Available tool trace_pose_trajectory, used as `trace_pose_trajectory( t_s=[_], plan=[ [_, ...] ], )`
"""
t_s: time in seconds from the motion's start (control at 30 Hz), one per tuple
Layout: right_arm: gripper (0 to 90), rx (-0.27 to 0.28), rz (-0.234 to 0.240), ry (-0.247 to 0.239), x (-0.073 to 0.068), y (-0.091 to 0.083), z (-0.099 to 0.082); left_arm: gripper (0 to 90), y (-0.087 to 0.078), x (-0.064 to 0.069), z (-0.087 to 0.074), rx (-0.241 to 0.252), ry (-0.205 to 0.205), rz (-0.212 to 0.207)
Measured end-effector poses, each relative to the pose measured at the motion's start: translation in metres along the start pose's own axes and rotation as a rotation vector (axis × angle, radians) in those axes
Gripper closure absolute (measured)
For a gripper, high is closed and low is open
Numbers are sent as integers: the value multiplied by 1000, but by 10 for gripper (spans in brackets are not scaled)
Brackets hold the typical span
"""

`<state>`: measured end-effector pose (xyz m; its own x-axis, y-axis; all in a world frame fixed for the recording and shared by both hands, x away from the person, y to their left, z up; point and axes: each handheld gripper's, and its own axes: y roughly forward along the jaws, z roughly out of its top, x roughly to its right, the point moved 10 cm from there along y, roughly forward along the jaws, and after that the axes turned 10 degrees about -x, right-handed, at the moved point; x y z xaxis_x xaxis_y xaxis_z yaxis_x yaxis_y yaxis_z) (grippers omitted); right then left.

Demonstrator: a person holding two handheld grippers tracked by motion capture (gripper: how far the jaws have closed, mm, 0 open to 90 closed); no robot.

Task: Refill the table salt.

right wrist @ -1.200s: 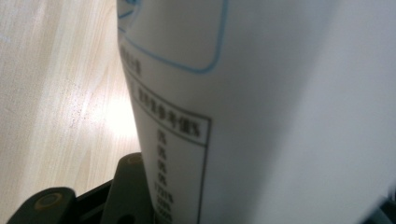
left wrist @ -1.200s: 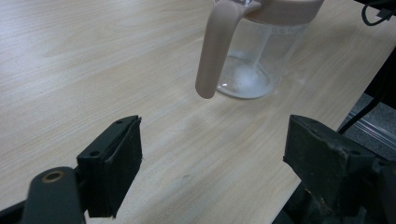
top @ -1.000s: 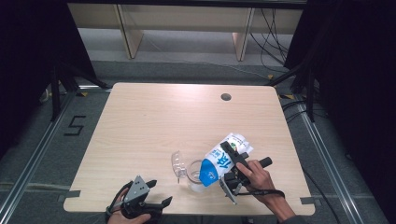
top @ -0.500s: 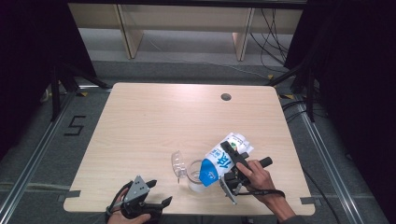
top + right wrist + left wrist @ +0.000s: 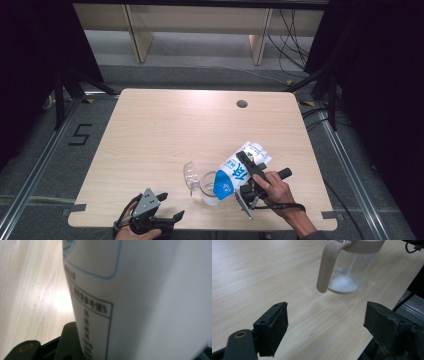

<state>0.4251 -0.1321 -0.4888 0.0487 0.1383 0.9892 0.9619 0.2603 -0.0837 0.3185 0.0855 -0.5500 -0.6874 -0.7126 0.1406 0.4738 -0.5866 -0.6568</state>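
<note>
My right gripper (image 5: 248, 176) is shut on a white and blue refill pouch (image 5: 239, 170), which is tilted with its blue end down over a clear jug (image 5: 208, 189) near the table's front edge. In the left gripper view the jug (image 5: 352, 267) has a pinkish rim and handle (image 5: 325, 267), a thin white stream runs down inside it, and white contents (image 5: 343, 283) lie at its bottom. The pouch's printed side (image 5: 140, 290) stands close before the right gripper's camera. My left gripper (image 5: 167, 216) rests open at the front left, apart from the jug, with nothing between its jaws (image 5: 324, 327).
The wooden table (image 5: 165, 130) has a round cable hole (image 5: 242, 104) at the back right. A clear lid part (image 5: 190, 175) sits by the jug's left side. The front edge of the table lies just under both hands.
</note>
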Motion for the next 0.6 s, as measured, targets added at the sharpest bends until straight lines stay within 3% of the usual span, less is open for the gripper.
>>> trace_pose_trajectory(
  t_s=[0.3, 0.33, 0.37, 0.6],
  plan=[
    [558, 8, -6, -2, 0, 1, 0, 187, 0, 0, 0, 0, -3, 0],
    [558, -2, 11, 28, -4, 1, -1, 187, 0, 0, 0, 1, -4, 0],
    [558, -1, -4, -7, 0, 0, 0, 187, 0, 0, 0, 1, -3, 0],
    [561, -4, -8, -18, 0, 0, 0, 187, 1, 0, 0, 7, -8, -3]
  ],
)
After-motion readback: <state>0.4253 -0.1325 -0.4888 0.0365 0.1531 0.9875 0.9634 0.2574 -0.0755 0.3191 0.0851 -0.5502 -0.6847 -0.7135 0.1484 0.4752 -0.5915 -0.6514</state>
